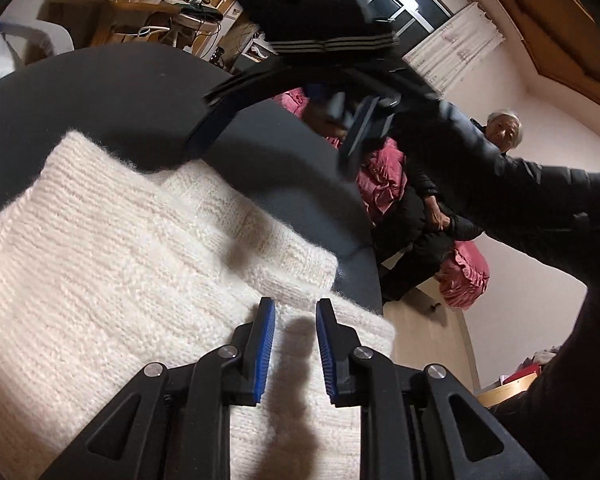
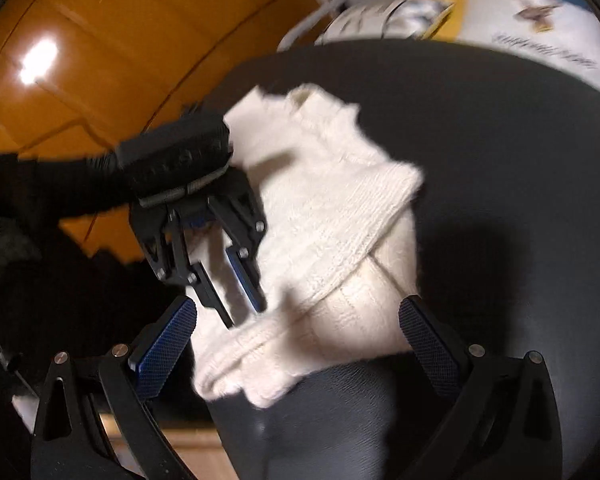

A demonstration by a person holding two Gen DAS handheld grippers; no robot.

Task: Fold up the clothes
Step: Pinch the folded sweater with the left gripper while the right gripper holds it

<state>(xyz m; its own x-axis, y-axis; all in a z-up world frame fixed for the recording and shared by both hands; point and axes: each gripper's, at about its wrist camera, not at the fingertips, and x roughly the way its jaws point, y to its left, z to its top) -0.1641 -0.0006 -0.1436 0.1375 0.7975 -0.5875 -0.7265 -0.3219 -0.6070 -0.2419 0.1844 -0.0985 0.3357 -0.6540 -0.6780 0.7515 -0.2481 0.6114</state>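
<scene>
A white knit sweater (image 1: 120,260) lies partly folded on a round dark grey table (image 1: 100,92). In the left wrist view my left gripper (image 1: 295,344) hovers over the sweater's near edge. Its blue pads (image 1: 264,348) stand a narrow gap apart with nothing between them. The right gripper (image 1: 352,120) hangs blurred above the table's far side, on a dark sleeve (image 1: 540,200). In the right wrist view my right gripper (image 2: 298,342) is wide open above the sweater (image 2: 332,240), gripping nothing. The left gripper (image 2: 246,312) points down at the sweater's left edge.
A person in a dark jacket (image 1: 420,200) sits on pink bedding (image 1: 380,176) beyond the table. A cluttered wooden desk (image 1: 120,12) stands at the back left. An orange wooden panel (image 2: 100,40) and white bags (image 2: 540,32) border the table (image 2: 500,160).
</scene>
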